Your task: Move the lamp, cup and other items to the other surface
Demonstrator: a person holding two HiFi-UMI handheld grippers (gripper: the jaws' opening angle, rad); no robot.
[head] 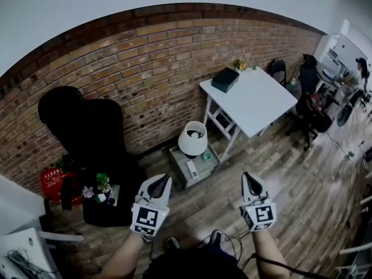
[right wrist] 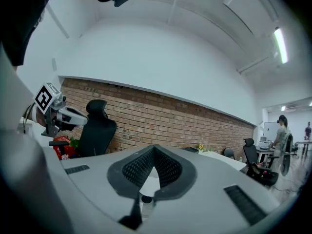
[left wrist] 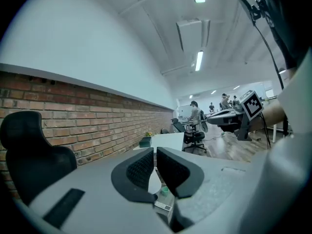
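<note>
Judged from how things lay, the task had not begun. Well to the left of the left tool stood a black high-backed office chair (head: 81, 127), with a red plastic crate (head: 52, 182) and a low black stand of small potted plants (head: 103, 186) nearer that tool. The left tool (head: 163, 182) had its jaws all but together, with only a slit between them and nothing in it. Ahead, between the two tools, the white-shaded table lamp (head: 192, 137), the small green cup (head: 207, 155) and a flat white remote-like slab (head: 192, 168) all sat on the low grey tabletop (head: 202, 167), every one left to carry. The right tool (head: 250, 180) was closed tight and empty. Farther ahead of it the tall white tabletop (head: 261, 103), probably the destination, bore only a dark green box (head: 225, 79) and yellow flowers (head: 240, 65) by the red-brown brick wall (head: 145, 68). To its right, black desk chairs (head: 311, 112) stood on the wooden plank floor (head: 302, 190).
</note>
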